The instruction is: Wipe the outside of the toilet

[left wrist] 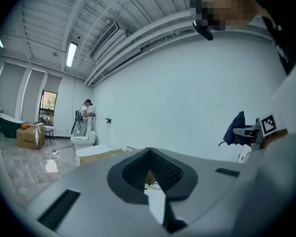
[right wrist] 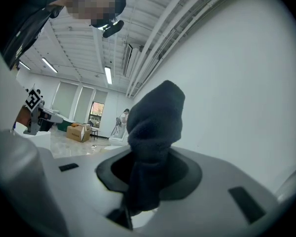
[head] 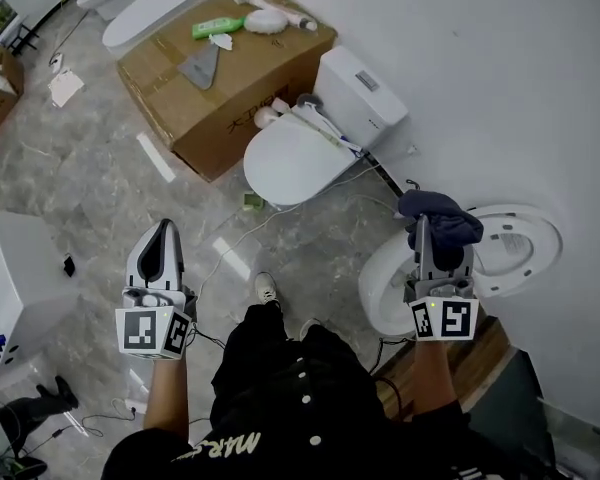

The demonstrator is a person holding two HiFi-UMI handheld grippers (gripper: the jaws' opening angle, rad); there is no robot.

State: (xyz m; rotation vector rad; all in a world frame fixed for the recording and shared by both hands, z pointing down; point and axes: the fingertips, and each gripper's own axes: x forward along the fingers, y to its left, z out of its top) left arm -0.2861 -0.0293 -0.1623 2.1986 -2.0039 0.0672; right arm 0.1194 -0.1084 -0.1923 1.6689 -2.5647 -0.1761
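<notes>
My right gripper point(head: 422, 230) is clamped on the soft, light, floppy cloth point(head: 445, 220) at its bunched middle, above the toilet point(head: 528, 230). My left gripper point(head: 165, 230) is closed and empty.

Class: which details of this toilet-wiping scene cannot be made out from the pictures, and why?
Head view: whether the dark cloth touches the toilet; the cloth and the right gripper cover that spot.
Head view: the toilet's base, hidden below its bowl and the person's arm.
Head view: print on the cardboard box, too small.
</notes>
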